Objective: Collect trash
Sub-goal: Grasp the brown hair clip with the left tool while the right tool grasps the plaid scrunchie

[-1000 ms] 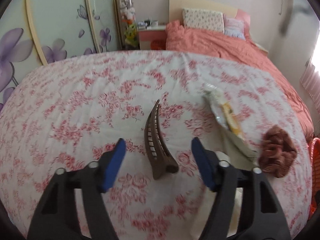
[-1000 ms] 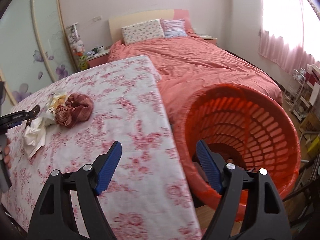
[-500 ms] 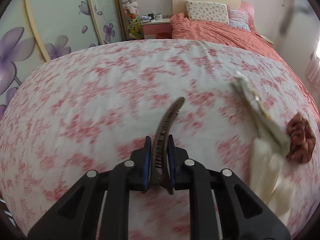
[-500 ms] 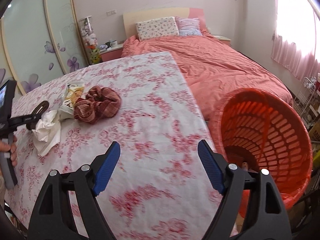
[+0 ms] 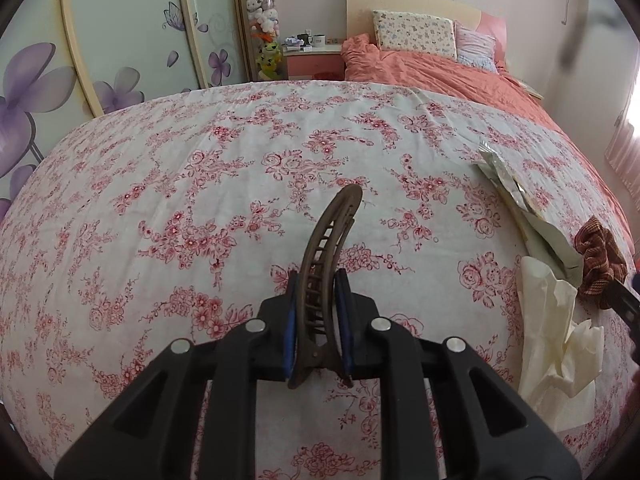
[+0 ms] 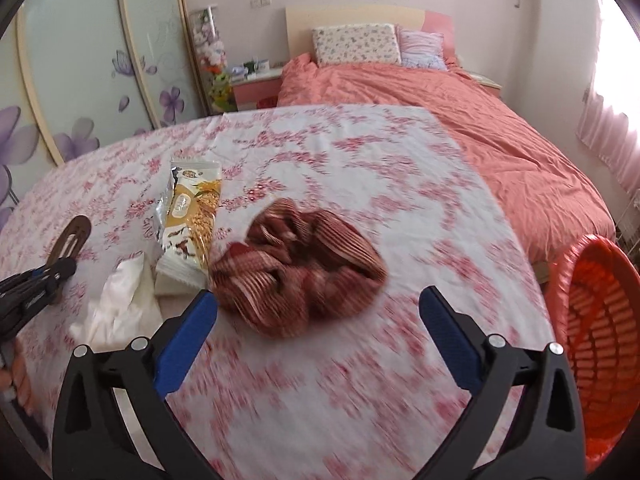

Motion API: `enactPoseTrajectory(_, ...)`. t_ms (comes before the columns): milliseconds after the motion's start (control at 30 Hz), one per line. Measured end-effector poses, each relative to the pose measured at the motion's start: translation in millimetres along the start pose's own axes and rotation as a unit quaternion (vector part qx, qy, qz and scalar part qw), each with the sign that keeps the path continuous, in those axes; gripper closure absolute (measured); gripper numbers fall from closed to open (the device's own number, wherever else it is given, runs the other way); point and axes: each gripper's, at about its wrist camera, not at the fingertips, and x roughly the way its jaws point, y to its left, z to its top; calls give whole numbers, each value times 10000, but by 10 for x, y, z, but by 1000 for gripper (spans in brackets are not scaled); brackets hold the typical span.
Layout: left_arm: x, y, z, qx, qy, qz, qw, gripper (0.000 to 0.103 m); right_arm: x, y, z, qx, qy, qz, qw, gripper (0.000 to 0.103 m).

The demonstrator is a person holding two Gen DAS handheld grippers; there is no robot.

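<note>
Close up, left tool clamped tight on curved brown plastic hair clip, blue pads pressing both sides, clip tip pointing away over flowered white-and-pink cloth on counter. Right tool spread wide, just been opening, nothing between its blue pads. Just past right tool, brown striped fabric scrunchie lying on cloth. Left of scrunchie, crumpled white tissue, then yellow-and-white snack wrapper touching both. Off counter's right edge, round orange plastic basket. Farther back, bed with salmon pink cover and two pillows.
</note>
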Motion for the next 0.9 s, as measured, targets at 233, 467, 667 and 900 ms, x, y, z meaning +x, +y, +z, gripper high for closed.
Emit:
enactPoseTrajectory(233,1,4,0,-44,-1,-54,10000,85,155,42,60,27,294,-86,9995,27)
enactPoseTrajectory(467,7,39,-10,-108,-6,-131,9999,84,-67,-149,-164,-37,209,-253,9995,64)
enactPoseTrajectory(667,6,54,-19,-131,-10,-157,9998,83,-230,-314,-331,-28,205,-376,9991,66)
enactPoseTrajectory(900,1,89,-18,-213,-18,-255,9994,83,-207,-346,-327,111,232,-327,9991,63)
